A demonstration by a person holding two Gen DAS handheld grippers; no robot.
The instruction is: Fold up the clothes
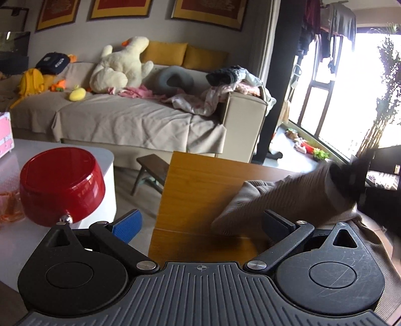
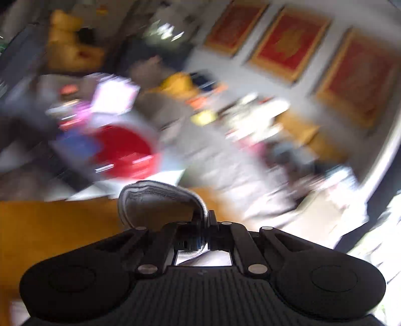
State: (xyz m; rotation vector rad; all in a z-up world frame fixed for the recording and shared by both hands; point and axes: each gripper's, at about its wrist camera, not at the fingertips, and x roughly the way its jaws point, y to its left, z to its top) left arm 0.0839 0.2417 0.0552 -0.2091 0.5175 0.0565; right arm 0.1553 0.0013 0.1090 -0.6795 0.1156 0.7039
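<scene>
Pinching the beige sweater (image 2: 160,200), the right gripper (image 2: 204,227) (background blurred) lifts it.

A home living room: a beige sofa (image 1: 140,117) strewn with a large plush duck (image 1: 120,65), mustard cushions (image 1: 185,54) and loose laundry (image 1: 225,92), framed red pictures (image 1: 208,10) on the wall, a balcony window (image 1: 351,95) alongside.

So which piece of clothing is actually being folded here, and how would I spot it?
Find the orange-brown wooden table in front of the beige sofa. On its right side lies a beige ribbed knit sweater, one end lifted by the right gripper, while the open left gripper holds nothing. Unlike the pink and floral clothes heaped on the sofa, it is plain, ribbed and on the table.
</scene>
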